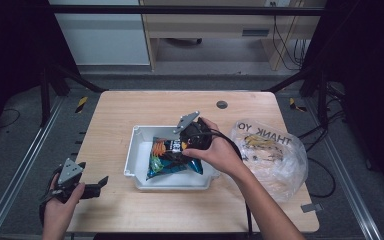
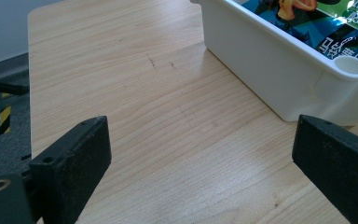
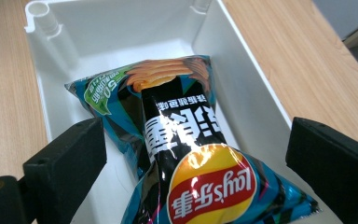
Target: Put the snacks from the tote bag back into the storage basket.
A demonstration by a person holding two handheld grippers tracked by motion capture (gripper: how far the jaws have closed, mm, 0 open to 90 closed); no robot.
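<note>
Hovering with jaws apart, the right gripper [image 1: 180,145] is straddling the glossy blue-and-black crisp packet [image 3: 186,154] lying in the white rectangular plastic bin [image 1: 140,134]. Placing looks done or grasping imminent; I cannot tell which. The left gripper [image 1: 99,184] is resting open on the pale wooden table [image 2: 168,116], near the bin.

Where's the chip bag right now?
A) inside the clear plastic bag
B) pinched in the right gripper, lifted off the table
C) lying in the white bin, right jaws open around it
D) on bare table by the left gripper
C: the chip bag lies in the white bin, with the right gripper jaws spread wide either side of it.
</note>
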